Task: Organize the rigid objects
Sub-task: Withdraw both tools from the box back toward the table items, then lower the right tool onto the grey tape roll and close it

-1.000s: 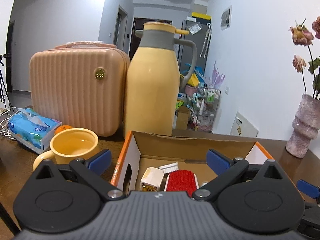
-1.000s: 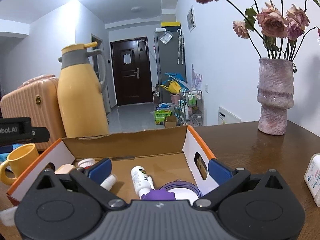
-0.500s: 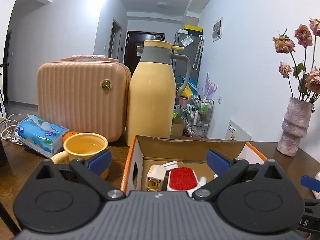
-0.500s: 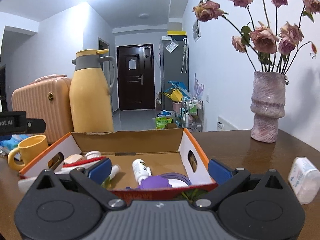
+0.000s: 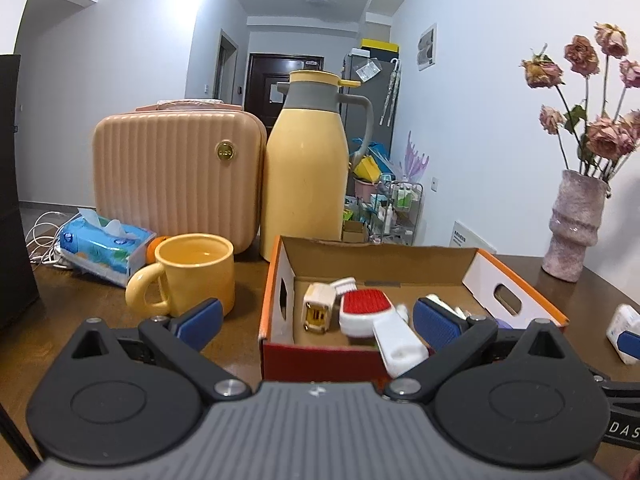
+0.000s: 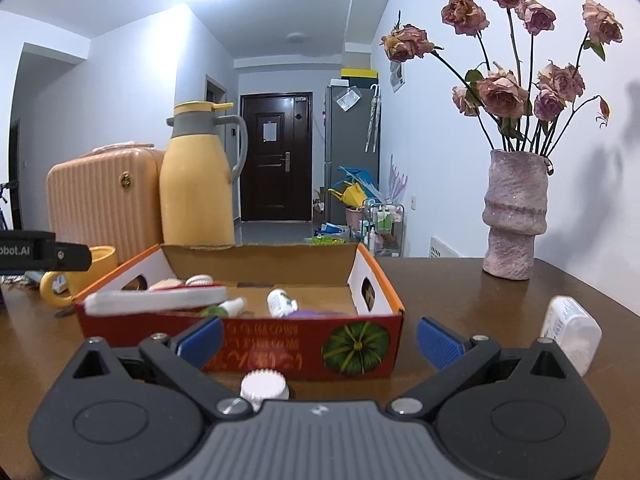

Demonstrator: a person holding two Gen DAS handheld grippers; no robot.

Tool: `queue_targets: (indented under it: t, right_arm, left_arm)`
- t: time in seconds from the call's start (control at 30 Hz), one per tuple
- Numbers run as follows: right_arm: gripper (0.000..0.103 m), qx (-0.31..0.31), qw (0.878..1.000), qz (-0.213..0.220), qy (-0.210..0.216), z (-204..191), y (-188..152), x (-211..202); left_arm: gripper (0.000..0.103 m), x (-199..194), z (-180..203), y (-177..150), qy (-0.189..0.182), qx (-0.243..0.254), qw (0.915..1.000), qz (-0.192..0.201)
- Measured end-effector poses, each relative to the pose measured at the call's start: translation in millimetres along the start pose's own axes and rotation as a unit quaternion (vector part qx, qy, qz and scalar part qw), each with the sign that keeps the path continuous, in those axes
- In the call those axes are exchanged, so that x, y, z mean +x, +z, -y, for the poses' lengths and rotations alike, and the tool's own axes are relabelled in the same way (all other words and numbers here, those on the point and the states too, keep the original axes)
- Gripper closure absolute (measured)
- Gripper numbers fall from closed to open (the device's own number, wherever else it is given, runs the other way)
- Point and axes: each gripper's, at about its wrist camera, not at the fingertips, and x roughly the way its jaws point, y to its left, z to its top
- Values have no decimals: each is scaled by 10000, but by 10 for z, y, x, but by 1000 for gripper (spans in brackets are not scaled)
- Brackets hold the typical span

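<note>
Bare brown wooden table [image 6: 460, 292] lies open between the orange-edged cardboard box [image 6: 376, 276] and the pink ribbed vase [image 6: 514, 216]; a white plastic bottle [image 6: 570, 330] lies near the right edge, a white ribbed cap [image 6: 264, 386] stands before the box

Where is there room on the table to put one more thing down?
Bare wood lies between the box and the vase, behind the white bottle. A smaller bare strip runs between the mug and the box. It is crowded around the tissues, the case and the jug, and inside the box.
</note>
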Motion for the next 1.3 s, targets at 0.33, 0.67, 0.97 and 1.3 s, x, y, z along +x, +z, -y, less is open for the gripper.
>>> queue_targets:
  t: [0.33, 0.67, 0.97, 1.3]
  right_arm:
    - [0, -107, 9998, -138, -35, 78, -148, -333]
    - [0, -209, 9991, -344, -134, 302, -262, -683]
    - [0, -37, 9976, -623, -302, 672, -344, -783]
    - [13, 80, 9917, -1150, -566, 1028, -395, -391]
  left_arm:
    - [0, -334, 64, -217, -164, 70, 9997, -158]
    - [0, -541, 177, -360, -310, 105, 9991, -253]
    - [0, -520, 343, -506, -460, 178, 9969, -616]
    - [0, -462, 445, -624, -414, 255, 9948, -898]
